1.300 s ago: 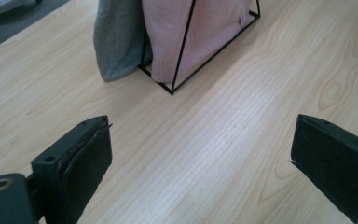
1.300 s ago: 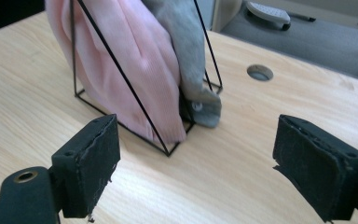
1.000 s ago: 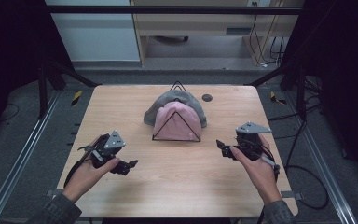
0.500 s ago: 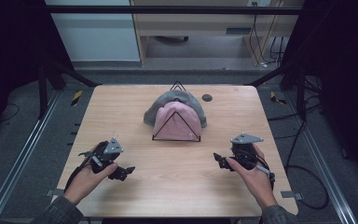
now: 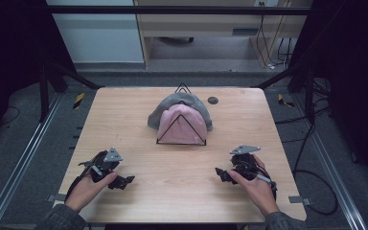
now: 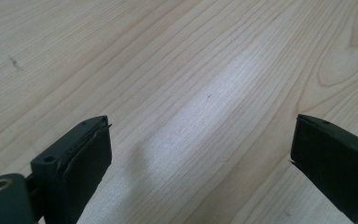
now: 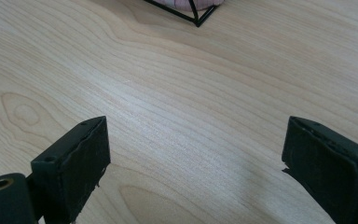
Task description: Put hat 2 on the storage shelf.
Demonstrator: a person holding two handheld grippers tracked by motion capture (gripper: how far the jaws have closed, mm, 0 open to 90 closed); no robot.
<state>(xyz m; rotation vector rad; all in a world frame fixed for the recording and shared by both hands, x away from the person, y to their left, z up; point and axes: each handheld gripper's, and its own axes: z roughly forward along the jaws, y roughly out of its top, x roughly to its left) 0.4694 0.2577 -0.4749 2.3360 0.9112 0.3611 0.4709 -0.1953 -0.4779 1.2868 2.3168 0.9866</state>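
1. While both hands rest low over the pale wooden table [image 5: 134, 120], the black left gripper [image 5: 123, 181] is at about 8 o'clock from the table's middle and the black right gripper [image 5: 222, 173] is at about 4 o'clock.
2. In the left gripper view, the left gripper [image 6: 200, 154] holds its jaws wide apart, with bare wood between them.
3. In the right gripper view, the right gripper [image 7: 196, 154] also has its jaws wide; they have just been opening, and nothing is between them.
4. The pink cloth cap [image 5: 184, 125] sits on a black wire triangular stand [image 5: 181, 142] at about 12 o'clock from the table's middle, well apart from both grippers.
5. A grey cloth cap [image 5: 167, 105] lies just behind the pink one, touching it.
6. A small dark round disc [image 5: 212, 100] lies at about 1 o'clock, near the far edge.
7. In the right gripper view, a corner of the stand [image 7: 196, 18] is at 12 o'clock.
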